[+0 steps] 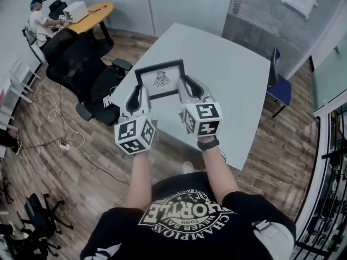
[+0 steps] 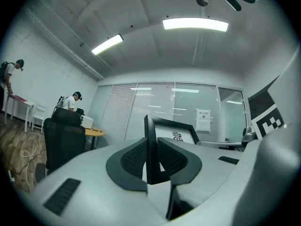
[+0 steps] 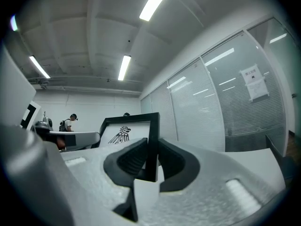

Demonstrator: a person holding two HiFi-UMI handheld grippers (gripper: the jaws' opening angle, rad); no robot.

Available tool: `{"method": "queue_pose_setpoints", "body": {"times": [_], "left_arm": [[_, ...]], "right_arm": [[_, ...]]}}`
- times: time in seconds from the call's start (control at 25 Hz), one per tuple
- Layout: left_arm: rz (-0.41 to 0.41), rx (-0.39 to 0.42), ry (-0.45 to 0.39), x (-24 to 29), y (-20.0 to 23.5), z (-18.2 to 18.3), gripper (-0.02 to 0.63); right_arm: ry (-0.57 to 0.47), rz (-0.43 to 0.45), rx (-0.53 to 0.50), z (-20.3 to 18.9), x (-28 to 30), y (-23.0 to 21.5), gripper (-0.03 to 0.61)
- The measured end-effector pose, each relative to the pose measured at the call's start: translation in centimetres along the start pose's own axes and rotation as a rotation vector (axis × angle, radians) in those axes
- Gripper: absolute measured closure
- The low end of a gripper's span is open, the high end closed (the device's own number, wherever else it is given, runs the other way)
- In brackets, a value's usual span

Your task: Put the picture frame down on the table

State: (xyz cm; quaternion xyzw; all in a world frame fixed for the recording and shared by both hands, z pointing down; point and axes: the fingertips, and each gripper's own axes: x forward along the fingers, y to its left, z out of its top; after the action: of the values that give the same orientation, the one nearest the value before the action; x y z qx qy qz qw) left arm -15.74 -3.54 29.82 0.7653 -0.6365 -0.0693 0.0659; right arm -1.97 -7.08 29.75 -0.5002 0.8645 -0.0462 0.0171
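Head view showed the picture frame (image 1: 160, 79) held over the near left part of the pale counter (image 1: 238, 75), its black border enclosing a white sheet with a dark bird-like emblem. The left tongs (image 1: 136, 95) had the frame's left rail and the right tongs (image 1: 190, 88) its right rail, so the frame hung between them with its printed face turned toward the person.

Left gripper view showed that pair pinching the black rail edge-on between dark ribbed pads (image 2: 134, 161), with no gap visible on either side. Right gripper view showed the same clamp on the opposite rail, the emblem visible just beyond it.

From these views the frame looked raised and leaning rather than lying flat. Whether its lower edge touched the counter could not be told, since the tongs and marker cubes covered that part. A black office chair (image 1: 81, 69) stood just beside the counter's left edge, clear of the frame.

By my reading the task was at most partly done: the frame was over the counter, but nothing showed it resting there, and both tongs were clamped on it. Lowering it flat and releasing both rails appeared to remain.
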Motion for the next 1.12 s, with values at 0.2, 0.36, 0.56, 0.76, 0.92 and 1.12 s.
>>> {"method": "queue_pose_setpoints", "body": {"times": [0.2,0.36,0.56,0.76,0.92,1.12], "left_arm": [[0.013,-0.007,0.019,5.6,-2.0,-1.7,0.543],[0.019,-0.014,0.062,8.7,-3.7,-3.7,0.543],[0.038,-0.023,0.131,12.4,-3.5,-6.8,0.543],[0.036,-0.039,0.175,15.6,-1.9,-9.8,0.543],[0.022,-0.039,0.228,18.8,-1.3,-12.4,0.543],[0.019,-0.075,0.298,22.5,0.2,-15.7,0.543]], "right_arm": [[0.003,0.06,0.025,-0.1,2.8,-5.5,0.508],[0.026,0.058,0.053,-1.2,4.2,-9.3,0.509],[0.098,0.034,0.077,-4.7,6.8,-12.3,0.511],[0.144,0.012,0.092,-7.9,9.4,-13.8,0.511],[0.186,-0.018,0.102,-10.1,11.5,-15.9,0.511],[0.265,-0.039,0.106,-13.0,14.8,-17.8,0.511]]}}
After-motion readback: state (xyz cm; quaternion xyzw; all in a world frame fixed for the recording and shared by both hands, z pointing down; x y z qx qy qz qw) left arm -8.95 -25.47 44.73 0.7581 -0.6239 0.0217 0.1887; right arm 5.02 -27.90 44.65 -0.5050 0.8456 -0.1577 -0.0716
